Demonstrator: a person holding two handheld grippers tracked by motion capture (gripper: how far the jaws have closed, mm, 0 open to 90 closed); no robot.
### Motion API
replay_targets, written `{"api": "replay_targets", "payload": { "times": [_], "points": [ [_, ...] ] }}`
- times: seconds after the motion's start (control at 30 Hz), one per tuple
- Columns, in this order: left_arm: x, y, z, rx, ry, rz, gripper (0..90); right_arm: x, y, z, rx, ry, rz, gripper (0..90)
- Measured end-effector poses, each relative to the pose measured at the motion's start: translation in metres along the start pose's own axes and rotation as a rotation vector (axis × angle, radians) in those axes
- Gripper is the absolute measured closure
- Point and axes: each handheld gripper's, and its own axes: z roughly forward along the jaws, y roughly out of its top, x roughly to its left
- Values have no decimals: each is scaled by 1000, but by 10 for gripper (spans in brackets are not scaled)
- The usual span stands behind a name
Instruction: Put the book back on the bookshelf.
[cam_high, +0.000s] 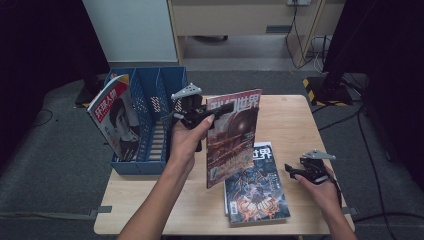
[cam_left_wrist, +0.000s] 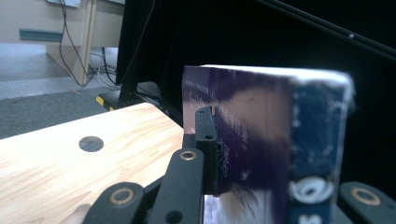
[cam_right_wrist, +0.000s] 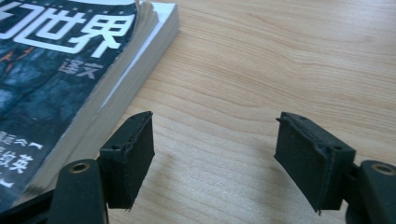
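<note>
My left gripper (cam_high: 209, 118) is shut on the upper left edge of a red-covered magazine (cam_high: 232, 137) and holds it upright above the wooden table (cam_high: 290, 120). In the left gripper view the near jaw presses on the magazine's (cam_left_wrist: 261, 140) dark cover, which hides the far jaw. A stack of magazines with a dark blue cover (cam_high: 255, 192) lies flat at the front of the table. Just right of that stack, my right gripper (cam_high: 291, 172) rests low over the table. Its jaws stand open over bare wood (cam_right_wrist: 215, 149) with nothing between them, beside the stack's (cam_right_wrist: 60, 70) edge.
A blue slotted file rack (cam_high: 150, 95) stands at the table's left. A magazine with a red-and-white cover (cam_high: 116, 120) leans in its leftmost slot. A round hole (cam_left_wrist: 91, 143) marks the tabletop. Grey carpet, cables and dark curtains surround the table.
</note>
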Motion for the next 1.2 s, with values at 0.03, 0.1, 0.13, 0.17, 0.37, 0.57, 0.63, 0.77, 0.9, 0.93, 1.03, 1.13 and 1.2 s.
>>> {"api": "replay_targets", "payload": {
  "times": [0.03, 0.1, 0.13, 0.17, 0.37, 0.57, 0.63, 0.77, 0.9, 0.93, 1.03, 1.13, 1.2],
  "points": [
    [0, 1, -2, -4, 3, 1, 837, 0, 0, 0, -1, -3, 3, 274],
    [1, 3, -5, -8, 8, 1, 836, -1, -1, 0, -1, -6, 7, 266],
    [2, 4, -9, -14, 12, 1, 837, -2, -1, 1, 2, -12, 4, 257],
    [2, 4, -9, -14, 12, 1, 837, -2, -1, 1, 2, -12, 4, 257],
    [6, 8, -20, -32, 31, 0, 836, -3, -3, 3, 10, -20, 5, 247],
    [8, 12, -28, -44, 41, 1, 836, -3, -4, 4, 19, -34, 5, 231],
    [8, 13, -31, -47, 42, 2, 837, -3, -5, 5, 23, -40, 7, 222],
    [9, 17, -36, -57, 52, 7, 837, -3, -5, 6, 24, -52, 8, 208],
    [9, 20, -42, -65, 60, 10, 836, -3, -5, 6, 25, -54, 10, 201],
    [9, 20, -42, -65, 60, 10, 836, -3, -5, 6, 25, -54, 10, 201],
    [10, 23, -47, -75, 66, 9, 836, -2, -5, 6, 32, -57, 3, 190],
    [10, 23, -49, -78, 69, 8, 836, -2, -5, 7, 32, -62, -6, 182],
    [11, 24, -51, -82, 72, 6, 837, -2, -6, 7, 35, -64, -9, 177]
  ]
}}
